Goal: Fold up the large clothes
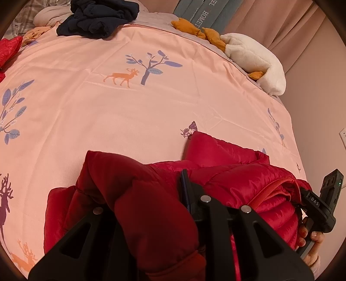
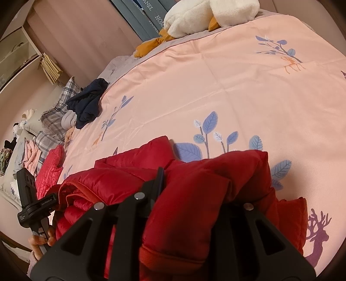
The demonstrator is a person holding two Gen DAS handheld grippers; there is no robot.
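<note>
The left gripper (image 1: 149, 194) is pinching a thick fold of the red puffy jacket (image 1: 237, 183) between its two fingers. The right gripper (image 2: 203, 190) is squeezing another fold of the same jacket. The jacket is lying bunched up at the near edge of the pink bed cover (image 1: 129, 108), right under both tools. At the far edge, one dark blue garment (image 1: 97, 19) is sitting crumpled, and one white plush goose (image 1: 255, 58) is lying near the corner.
</note>
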